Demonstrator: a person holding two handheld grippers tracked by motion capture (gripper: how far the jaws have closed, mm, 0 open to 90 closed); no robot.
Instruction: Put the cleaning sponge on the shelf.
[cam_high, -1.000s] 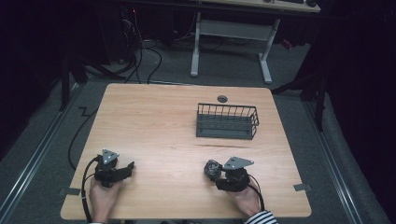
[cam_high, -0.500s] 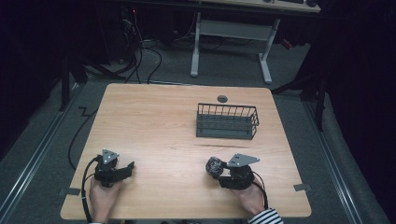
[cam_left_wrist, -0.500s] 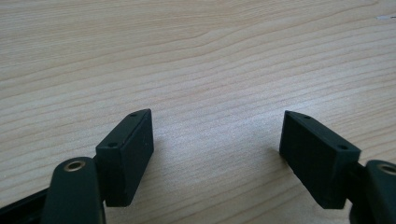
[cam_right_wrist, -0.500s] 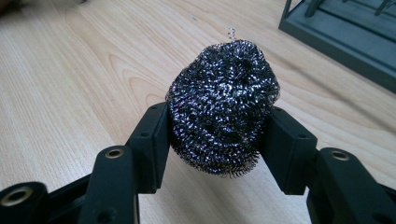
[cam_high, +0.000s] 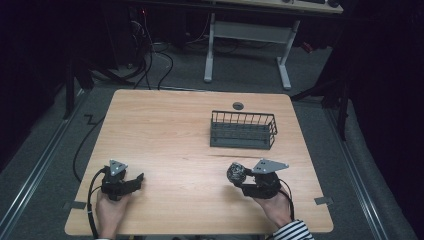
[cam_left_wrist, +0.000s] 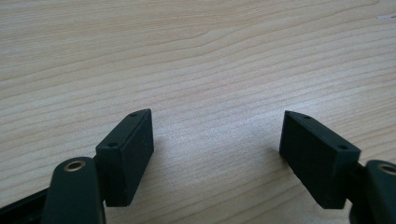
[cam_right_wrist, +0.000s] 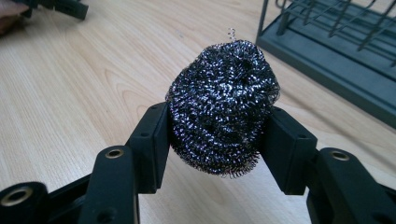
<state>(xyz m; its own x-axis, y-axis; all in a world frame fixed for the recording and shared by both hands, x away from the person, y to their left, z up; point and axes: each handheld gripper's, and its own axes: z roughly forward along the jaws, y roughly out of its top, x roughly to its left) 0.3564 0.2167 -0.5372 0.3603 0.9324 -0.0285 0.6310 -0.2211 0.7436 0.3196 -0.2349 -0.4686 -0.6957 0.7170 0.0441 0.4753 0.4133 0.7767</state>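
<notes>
My right gripper (cam_high: 239, 176) is shut on a dark steel-wool scouring ball (cam_high: 235, 172), lifted a little above the wooden table (cam_high: 170, 130) near its front right. In the right gripper view both black jaws press the sides of the shiny ball (cam_right_wrist: 222, 133), my right gripper (cam_right_wrist: 215, 140) pointing toward the dark wire basket (cam_right_wrist: 336, 51). At the front left, my left gripper (cam_high: 135, 181) rests low over the table. The left gripper view has my left gripper (cam_left_wrist: 217, 140) open, its jaws wide apart over bare wood.
The dark wire basket (cam_high: 243, 130) stands right of the table's middle, beyond my right gripper. A round grommet (cam_high: 238, 105) sits near the far edge. Behind the table are a white desk frame (cam_high: 247, 35) and cables (cam_high: 150, 55) on the floor.
My right gripper has risen and shifted slightly right with the scouring ball held in it. The left gripper has stayed where it was.
</notes>
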